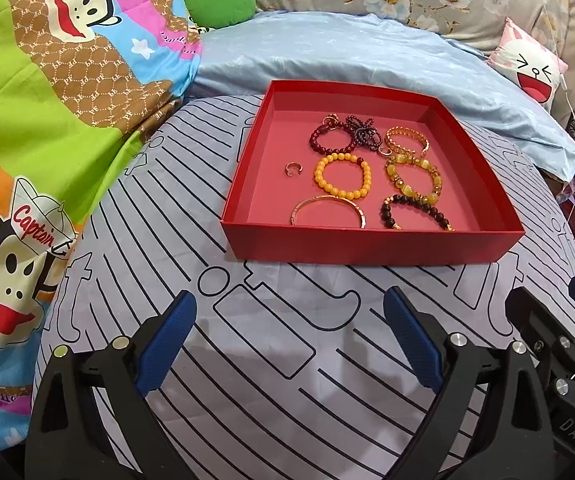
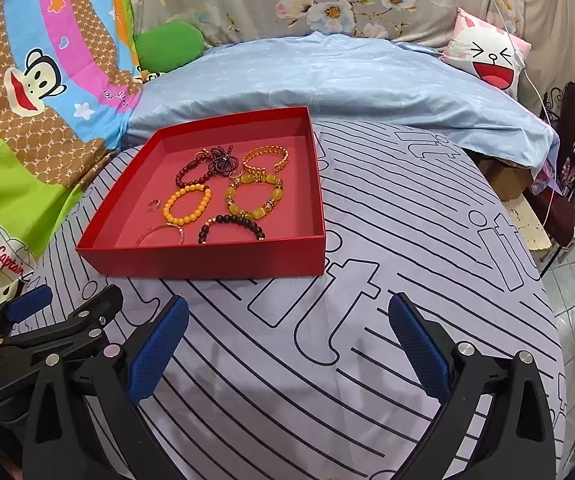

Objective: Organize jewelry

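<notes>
Nearest the cameras, both grippers hover over the bed sheet (image 2: 287,380), short of the red box: left gripper (image 1: 289,340) fingers spread wide and empty, right gripper (image 2: 287,344) fingers spread wide and empty too, blue textured pads on black plastic arms. The sheet is soft pale cloth with black line print, so the red box (image 1: 367,244), a shallow square cardboard tray with thin walls, sits on a yielding base; pushing down on its near wall could probably tip or slide it. All the jewelry lies inside the box. Toward the box's near wall: a thin rigid gold bangle (image 1: 327,210) and a dark bead bracelet (image 1: 419,210). Mid-box: an orange bead bracelet (image 1: 343,176), a chunky yellow stone bracelet (image 1: 413,178), and a small open ring (image 1: 292,169) toward the box's left wall. Toward the far wall: a dark red bead bracelet (image 1: 329,138), a tangled string of small dark beads (image 1: 361,128), and a gold chain cuff (image 1: 405,140). Risks: round beads roll and slip from the pads, the tangle could drag neighbours touching it, and the tiny ring may be missed or flicked out. Beyond the box lies a rumpled blue quilt (image 1: 347,48).
</notes>
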Available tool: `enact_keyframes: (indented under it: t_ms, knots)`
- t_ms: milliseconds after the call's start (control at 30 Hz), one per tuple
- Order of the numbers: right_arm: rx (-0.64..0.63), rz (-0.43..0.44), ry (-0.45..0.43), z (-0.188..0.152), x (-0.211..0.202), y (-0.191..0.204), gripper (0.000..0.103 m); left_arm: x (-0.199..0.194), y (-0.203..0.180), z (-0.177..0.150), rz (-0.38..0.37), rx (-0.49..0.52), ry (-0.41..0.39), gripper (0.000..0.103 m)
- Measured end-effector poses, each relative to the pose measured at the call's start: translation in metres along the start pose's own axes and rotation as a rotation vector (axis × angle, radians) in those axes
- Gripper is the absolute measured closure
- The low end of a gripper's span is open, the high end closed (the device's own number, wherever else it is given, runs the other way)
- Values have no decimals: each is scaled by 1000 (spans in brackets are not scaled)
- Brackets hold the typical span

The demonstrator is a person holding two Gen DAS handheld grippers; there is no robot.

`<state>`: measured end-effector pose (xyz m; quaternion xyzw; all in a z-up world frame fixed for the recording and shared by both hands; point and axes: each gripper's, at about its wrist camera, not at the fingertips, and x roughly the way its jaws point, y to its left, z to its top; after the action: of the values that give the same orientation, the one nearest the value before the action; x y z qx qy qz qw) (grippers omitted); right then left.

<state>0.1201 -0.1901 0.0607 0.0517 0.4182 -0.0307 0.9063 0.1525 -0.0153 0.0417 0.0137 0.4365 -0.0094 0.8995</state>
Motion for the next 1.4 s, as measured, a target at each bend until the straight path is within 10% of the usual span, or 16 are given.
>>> enact_keyframes:
  t_ms: [1400]
  knots:
    - [-2, 3, 9, -1, 2, 3, 6, 8, 6, -3, 6, -35, 22, 10]
